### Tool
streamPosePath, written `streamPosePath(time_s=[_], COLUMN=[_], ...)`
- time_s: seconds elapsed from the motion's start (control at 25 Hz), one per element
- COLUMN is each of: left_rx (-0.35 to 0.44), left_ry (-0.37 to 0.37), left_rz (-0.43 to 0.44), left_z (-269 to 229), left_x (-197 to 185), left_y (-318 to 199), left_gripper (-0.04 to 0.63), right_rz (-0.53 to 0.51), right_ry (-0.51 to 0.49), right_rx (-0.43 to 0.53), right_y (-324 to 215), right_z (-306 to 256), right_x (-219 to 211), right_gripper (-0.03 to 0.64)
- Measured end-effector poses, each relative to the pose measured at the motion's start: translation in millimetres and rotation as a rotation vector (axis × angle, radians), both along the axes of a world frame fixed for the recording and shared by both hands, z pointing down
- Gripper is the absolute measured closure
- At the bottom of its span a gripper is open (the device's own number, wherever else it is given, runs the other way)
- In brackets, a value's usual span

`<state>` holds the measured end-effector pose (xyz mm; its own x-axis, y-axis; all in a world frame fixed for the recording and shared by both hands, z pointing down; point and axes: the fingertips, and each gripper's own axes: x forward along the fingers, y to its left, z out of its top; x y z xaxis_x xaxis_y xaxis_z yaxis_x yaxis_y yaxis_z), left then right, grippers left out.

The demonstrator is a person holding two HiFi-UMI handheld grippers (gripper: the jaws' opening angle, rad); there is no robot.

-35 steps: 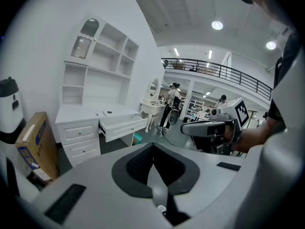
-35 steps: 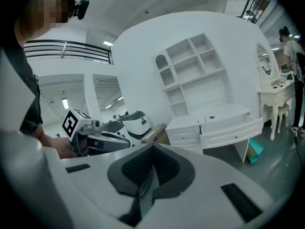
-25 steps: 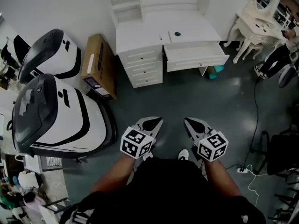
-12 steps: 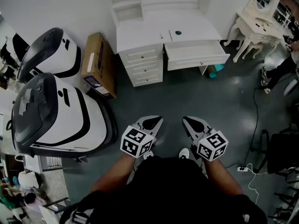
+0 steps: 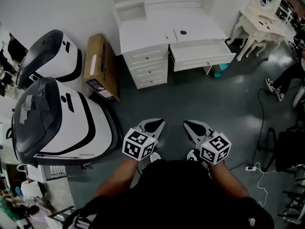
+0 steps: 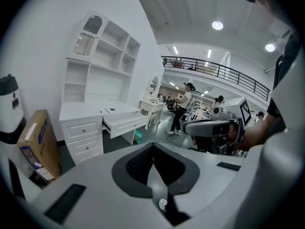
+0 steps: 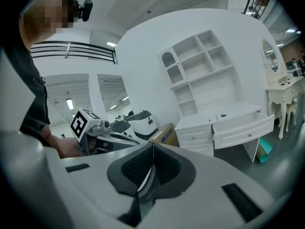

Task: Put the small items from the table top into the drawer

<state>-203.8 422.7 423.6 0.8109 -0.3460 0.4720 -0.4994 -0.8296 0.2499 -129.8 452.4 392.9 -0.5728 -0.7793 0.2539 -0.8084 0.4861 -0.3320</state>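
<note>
A white desk (image 5: 157, 32) stands far ahead across the floor, with its right drawer (image 5: 202, 51) pulled open. On the desk top lie a small dark round item (image 5: 183, 32) and a thin pen-like item (image 5: 167, 35). My left gripper (image 5: 155, 124) and right gripper (image 5: 193, 125) are held side by side close to my body, both pointing toward the desk. Each is shut with nothing between its pads. The left gripper view shows its jaws (image 6: 151, 149) closed, with the desk (image 6: 90, 111) beyond. The right gripper view shows its jaws (image 7: 152, 149) closed and the drawer (image 7: 243, 125) far off.
A cardboard box (image 5: 101, 66) leans left of the desk. Two large white-and-black machines (image 5: 57, 123) fill the left side. A white vanity table (image 5: 259, 23) stands at the right rear, a person (image 5: 286, 75) at the right edge. A power strip with cable (image 5: 250, 168) lies on the floor.
Both grippers and I have edged a little across the floor toward the desk, still shut. The person at the right edge has shifted position.
</note>
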Motion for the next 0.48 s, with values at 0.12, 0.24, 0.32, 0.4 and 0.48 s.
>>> streamPosePath(time_s=[0.12, 0.24, 0.32, 0.4, 0.48], left_rx=[-0.003, -0.016, -0.02, -0.017, -0.01], left_ry=[0.007, 0.006, 0.005, 0.008, 0.007], left_rz=[-0.001, 0.0, 0.01, 0.026, 0.04], left_z=[2, 7, 9, 9, 10], left_x=[-18, -36, -44, -51, -56], left_y=[-6, -10, -12, -12, -12], left_gripper=[0.586, 0.586, 0.586, 0.586, 0.585], right_rz=[0.016, 0.042, 0.062, 0.083, 0.103], right_ry=[0.008, 0.006, 0.003, 0.0, -0.003], right_rx=[-0.002, -0.001, -0.001, -0.002, -0.009], right_y=[-5, -9, -10, -10, -10], right_z=[1, 0, -1, 0, 3], right_x=[-14, -27, -34, -40, -44], right_gripper=[0.592, 0.592, 0.592, 0.592, 0.592])
